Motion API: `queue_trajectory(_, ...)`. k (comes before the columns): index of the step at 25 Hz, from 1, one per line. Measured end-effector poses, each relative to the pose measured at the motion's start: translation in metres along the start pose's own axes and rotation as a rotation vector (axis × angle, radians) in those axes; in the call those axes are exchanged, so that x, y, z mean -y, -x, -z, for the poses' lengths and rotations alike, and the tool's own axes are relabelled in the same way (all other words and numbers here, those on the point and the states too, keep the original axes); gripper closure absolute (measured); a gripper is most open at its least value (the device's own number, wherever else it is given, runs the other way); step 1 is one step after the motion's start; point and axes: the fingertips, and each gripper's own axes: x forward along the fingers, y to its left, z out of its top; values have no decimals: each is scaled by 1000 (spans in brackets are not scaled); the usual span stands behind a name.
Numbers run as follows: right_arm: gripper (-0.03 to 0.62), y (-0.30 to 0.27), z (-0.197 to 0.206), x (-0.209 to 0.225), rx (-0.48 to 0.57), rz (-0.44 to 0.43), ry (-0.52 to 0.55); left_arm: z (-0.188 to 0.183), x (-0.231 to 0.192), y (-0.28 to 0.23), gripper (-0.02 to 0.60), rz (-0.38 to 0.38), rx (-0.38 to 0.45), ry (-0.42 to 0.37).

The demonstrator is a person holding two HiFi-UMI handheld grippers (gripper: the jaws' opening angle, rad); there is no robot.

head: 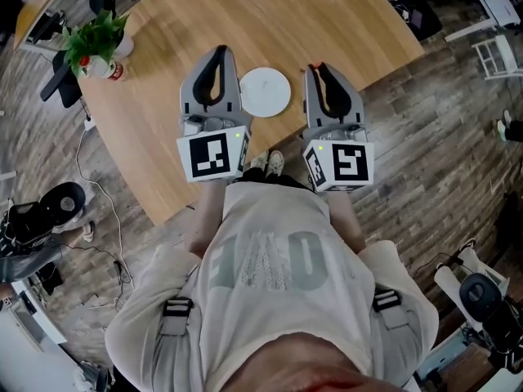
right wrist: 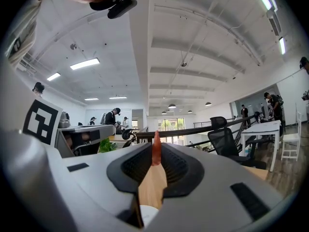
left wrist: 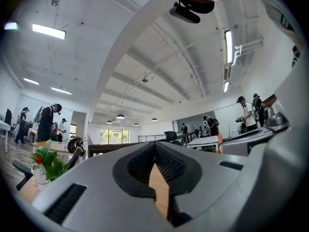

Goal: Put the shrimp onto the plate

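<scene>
In the head view both grippers hover over the near edge of the round wooden table [head: 196, 23], with the white plate [head: 265, 91] lying empty between them. The right gripper [head: 319, 69] is shut on a small orange-red shrimp [right wrist: 156, 149], which stands up between its fingertips in the right gripper view. Through the gap below the shrimp, wood and a sliver of the white plate [right wrist: 146, 214] show. The left gripper [head: 219, 52] sits left of the plate; its jaws are together with nothing between them, and only table wood [left wrist: 160, 187] shows through the slit.
A potted green plant [head: 95, 41] with a red-capped bottle beside it stands at the table's left edge. Cables and a black chair base [head: 49, 207] lie on the floor at the left. People and desks are far off in both gripper views.
</scene>
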Motion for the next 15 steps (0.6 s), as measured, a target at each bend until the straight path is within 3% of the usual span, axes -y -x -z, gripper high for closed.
queue_trajectory(15,530,-12,-1,-11,-1,-1,9,0,-1,-7,572,40,17,10)
